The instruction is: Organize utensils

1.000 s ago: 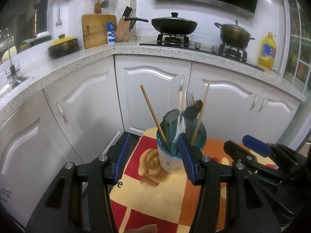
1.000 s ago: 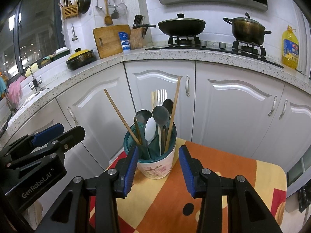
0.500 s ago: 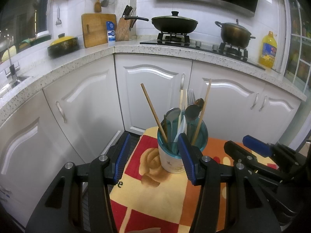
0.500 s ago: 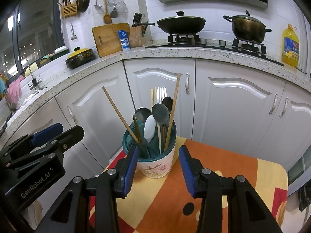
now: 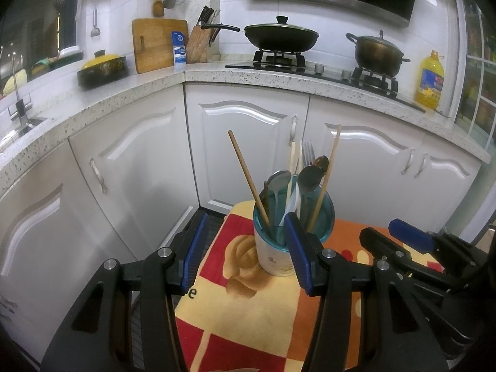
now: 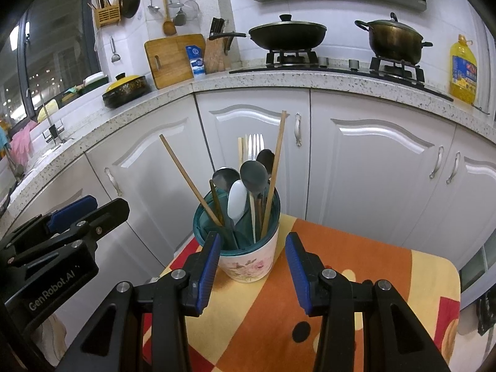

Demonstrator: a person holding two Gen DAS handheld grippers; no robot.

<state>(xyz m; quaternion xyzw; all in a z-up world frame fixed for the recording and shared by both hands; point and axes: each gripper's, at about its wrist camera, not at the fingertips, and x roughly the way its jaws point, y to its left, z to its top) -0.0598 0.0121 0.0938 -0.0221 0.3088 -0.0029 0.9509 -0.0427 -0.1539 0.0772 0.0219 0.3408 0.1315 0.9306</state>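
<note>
Utensils upright in holder; holder on table, cabinets behind.
</note>
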